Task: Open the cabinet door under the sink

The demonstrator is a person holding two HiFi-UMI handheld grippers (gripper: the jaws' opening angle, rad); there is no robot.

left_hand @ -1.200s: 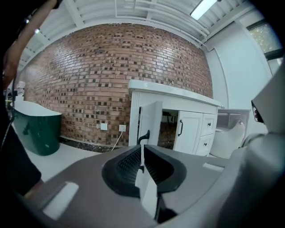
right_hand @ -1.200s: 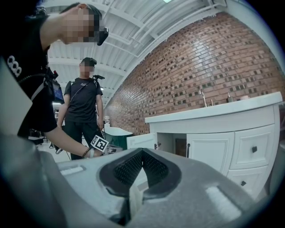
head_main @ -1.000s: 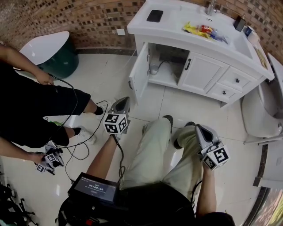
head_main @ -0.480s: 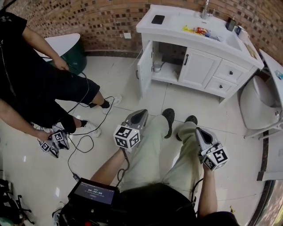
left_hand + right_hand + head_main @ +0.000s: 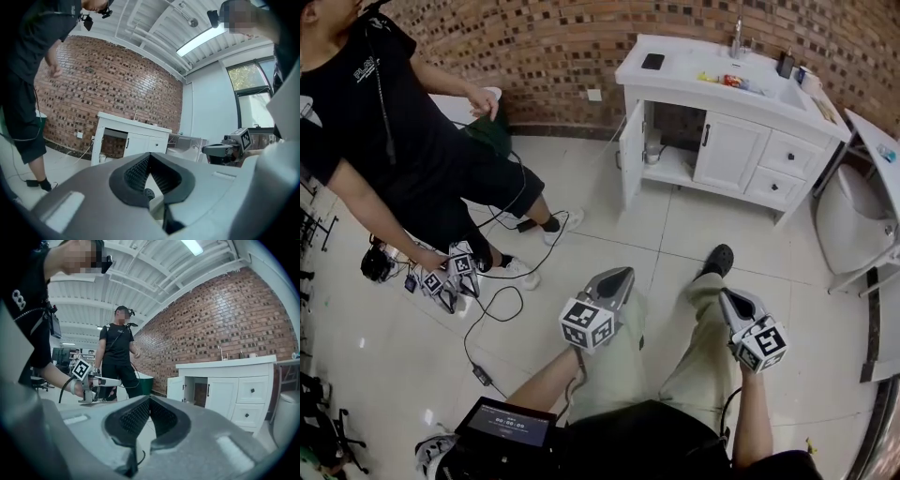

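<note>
The white sink cabinet (image 5: 741, 141) stands against the brick wall at the upper right of the head view. Its left door (image 5: 631, 155) hangs wide open and shows pipes and a shelf inside; the door beside it is closed. Both grippers are far back from it, over my legs. The left gripper (image 5: 619, 278) is shut and holds nothing. The right gripper (image 5: 731, 298) is also shut and empty. In the left gripper view the left gripper (image 5: 149, 154) points at the cabinet (image 5: 140, 140). The right gripper (image 5: 149, 397) faces the open door (image 5: 176, 389) from a distance.
A person in black (image 5: 403, 141) stands at the left and holds another pair of grippers (image 5: 450, 277). Cables (image 5: 502, 300) trail over the tiled floor. A green bin (image 5: 492, 131) is by the wall and a toilet (image 5: 853, 211) at the right. A tablet (image 5: 508, 427) hangs at my waist.
Both grippers and the head camera have drawn back from the cabinet, which now looks smaller and farther away. Its left door stays open. The person in black stands more fully in view.
</note>
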